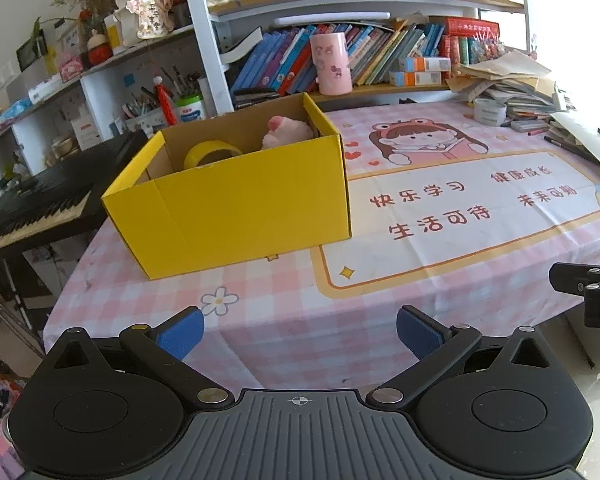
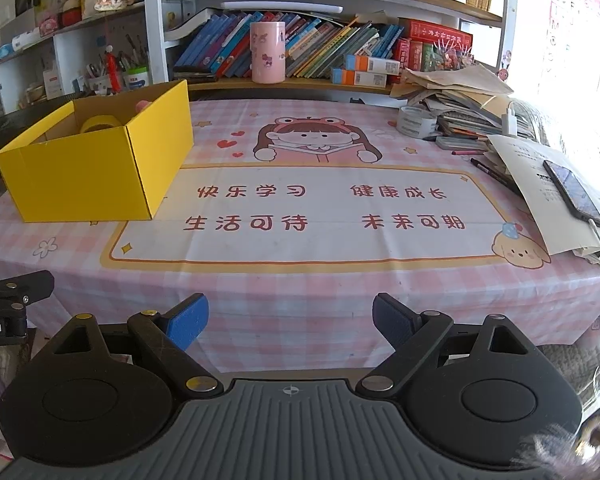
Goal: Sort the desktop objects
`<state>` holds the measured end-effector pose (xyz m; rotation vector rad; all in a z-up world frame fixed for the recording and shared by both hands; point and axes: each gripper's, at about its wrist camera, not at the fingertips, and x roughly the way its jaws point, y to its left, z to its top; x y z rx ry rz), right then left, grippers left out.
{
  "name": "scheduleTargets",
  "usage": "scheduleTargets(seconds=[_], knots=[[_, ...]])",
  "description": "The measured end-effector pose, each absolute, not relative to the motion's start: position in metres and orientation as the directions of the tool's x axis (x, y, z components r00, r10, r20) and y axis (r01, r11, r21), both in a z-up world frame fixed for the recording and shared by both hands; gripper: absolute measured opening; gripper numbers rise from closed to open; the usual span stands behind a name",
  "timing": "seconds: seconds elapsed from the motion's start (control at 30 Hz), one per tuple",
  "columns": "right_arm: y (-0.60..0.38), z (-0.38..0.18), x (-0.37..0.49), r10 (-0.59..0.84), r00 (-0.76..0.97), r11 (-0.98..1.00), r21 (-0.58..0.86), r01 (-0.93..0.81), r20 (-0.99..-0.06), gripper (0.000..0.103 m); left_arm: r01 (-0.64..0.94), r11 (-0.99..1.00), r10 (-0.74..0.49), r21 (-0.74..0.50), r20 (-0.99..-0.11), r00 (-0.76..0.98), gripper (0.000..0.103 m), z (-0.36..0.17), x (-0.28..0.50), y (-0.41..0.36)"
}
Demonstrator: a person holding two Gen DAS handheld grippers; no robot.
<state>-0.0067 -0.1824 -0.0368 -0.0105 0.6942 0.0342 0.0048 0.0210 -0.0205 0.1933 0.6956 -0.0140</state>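
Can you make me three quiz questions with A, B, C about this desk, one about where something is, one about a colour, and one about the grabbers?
1. Where is the roll of yellow tape?
A. Inside the box
B. On the bookshelf
C. On the phone

2. What colour is the outside of the box?
A. Blue
B. Yellow
C. Green

3. How are the left gripper and the right gripper?
A. Both shut on a pen
B. One holds the tape
C. Both open and holding nothing

Answers:
1. A, the tape roll shows over the box's front wall, next to a pink plush toy.
2. B, its outer walls are bright yellow in both views.
3. C, each pair of blue pads stands wide apart over the pink checked tablecloth with nothing between.
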Motion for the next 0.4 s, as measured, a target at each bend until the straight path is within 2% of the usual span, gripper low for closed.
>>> scheduleTargets(seconds=[0.4], knots=[[-0.1806, -0.0418, 0.0013, 0.034, 0.747, 0.999, 0.008, -0.039, -0.663, 0.088, 0.106, 0.982, 0.015, 0.154, -0.633, 0.774, 0.103, -0.0215, 0.0058, 0.0205]])
